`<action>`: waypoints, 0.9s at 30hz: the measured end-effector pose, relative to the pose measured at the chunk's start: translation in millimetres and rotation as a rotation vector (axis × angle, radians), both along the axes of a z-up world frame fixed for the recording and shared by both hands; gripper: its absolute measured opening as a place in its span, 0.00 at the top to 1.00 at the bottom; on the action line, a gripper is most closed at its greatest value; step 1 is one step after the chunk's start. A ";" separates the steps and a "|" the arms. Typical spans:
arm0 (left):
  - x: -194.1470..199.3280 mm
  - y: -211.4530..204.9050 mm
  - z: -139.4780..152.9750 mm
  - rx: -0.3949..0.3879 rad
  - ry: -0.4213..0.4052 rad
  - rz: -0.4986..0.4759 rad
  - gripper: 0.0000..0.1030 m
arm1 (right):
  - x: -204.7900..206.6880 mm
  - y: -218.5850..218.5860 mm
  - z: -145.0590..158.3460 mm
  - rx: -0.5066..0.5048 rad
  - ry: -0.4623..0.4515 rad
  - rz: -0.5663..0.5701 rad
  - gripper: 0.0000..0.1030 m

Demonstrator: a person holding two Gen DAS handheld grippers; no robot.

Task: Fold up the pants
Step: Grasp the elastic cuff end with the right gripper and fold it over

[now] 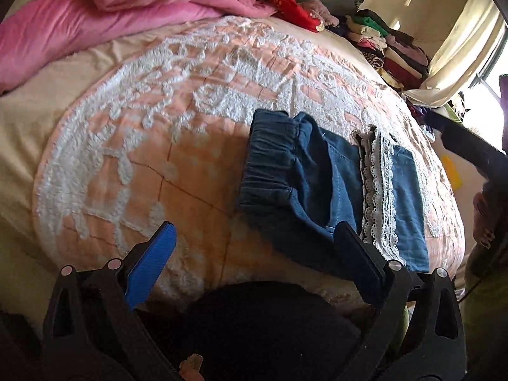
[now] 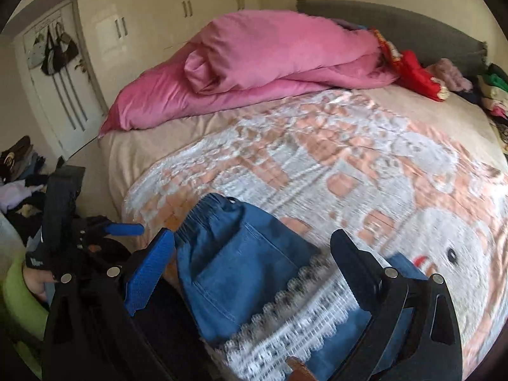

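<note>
While the folded blue denim pants (image 1: 320,187) lie on the peach-and-white patterned bedspread (image 1: 152,133), both pairs of tongs stand wide apart with nothing between them. In the left wrist view the pants sit at about 3 o'clock from the frame's middle, near the bed's near edge, with the gathered elastic waistband (image 1: 270,155) toward 10 o'clock and a band of white lace trim (image 1: 377,190) running across the denim toward 4 o'clock. The left gripper (image 1: 254,247) hovers over the bedspread at 6 o'clock; its blue-padded finger (image 1: 152,260) is over bare quilt, well clear of the pants, and its black finger (image 1: 358,260) overlaps the near corner of the denim in the picture, though whether it touches cannot be told. In the right wrist view the right gripper (image 2: 254,254) sits at 6 o'clock with the pants (image 2: 241,273) filling the gap between its fingers; the lace trim (image 2: 295,324) is blurred, and the fabric is not pinched. The other gripper (image 2: 79,231) shows at 9 o'clock there, held by a hand (image 2: 36,281) in a lime-green sleeve (image 2: 19,301). A rumpled pink duvet (image 2: 254,70) lies at the head of the bed toward 12 o'clock, against a grey headboard (image 2: 412,28). Stacked folded clothes (image 1: 387,50) line the bed's far side at 2 o'clock in the left view.
</note>
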State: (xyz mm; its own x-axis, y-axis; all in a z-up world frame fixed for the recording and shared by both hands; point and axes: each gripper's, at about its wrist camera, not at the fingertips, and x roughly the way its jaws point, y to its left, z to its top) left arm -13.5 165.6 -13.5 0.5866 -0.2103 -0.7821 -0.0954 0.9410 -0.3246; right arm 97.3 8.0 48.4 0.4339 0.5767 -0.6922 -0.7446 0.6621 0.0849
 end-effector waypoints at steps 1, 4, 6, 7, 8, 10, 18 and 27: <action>1.4 0.2 -2.4 -0.010 0.002 0.000 0.10 | 3.8 5.8 -2.3 -0.009 0.003 0.009 0.05; 7.1 0.8 -11.5 -0.053 0.020 -0.004 0.13 | 18.4 26.5 -12.6 -0.034 0.043 0.042 0.05; 11.1 0.2 -16.8 -0.086 0.028 -0.012 0.18 | 27.5 39.4 -21.5 -0.053 0.074 0.061 0.05; 12.9 -0.2 -18.6 -0.098 0.033 -0.019 0.24 | 31.5 44.0 -24.9 -0.062 0.084 0.065 0.05; 15.1 -1.4 -20.7 -0.110 0.037 -0.026 0.29 | 35.8 48.4 -28.5 -0.074 0.092 0.066 0.05; 19.0 -3.4 -23.9 -0.131 0.045 -0.037 0.47 | 42.4 60.7 -38.4 -0.103 0.111 0.092 0.05; 30.9 -12.2 -40.1 -0.149 0.087 -0.067 0.57 | 50.9 98.1 -71.6 -0.180 0.157 0.170 0.05; 32.5 -10.6 -41.2 -0.161 0.090 -0.062 0.57 | 53.1 116.2 -99.1 -0.194 0.216 0.233 0.35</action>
State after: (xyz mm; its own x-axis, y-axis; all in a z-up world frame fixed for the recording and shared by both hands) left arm 19.0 155.0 -54.7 0.4980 -0.3704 -0.7841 -0.0737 0.8829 -0.4638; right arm 150.4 124.2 -50.8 0.1385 0.4917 -0.8597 -0.8560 0.4960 0.1457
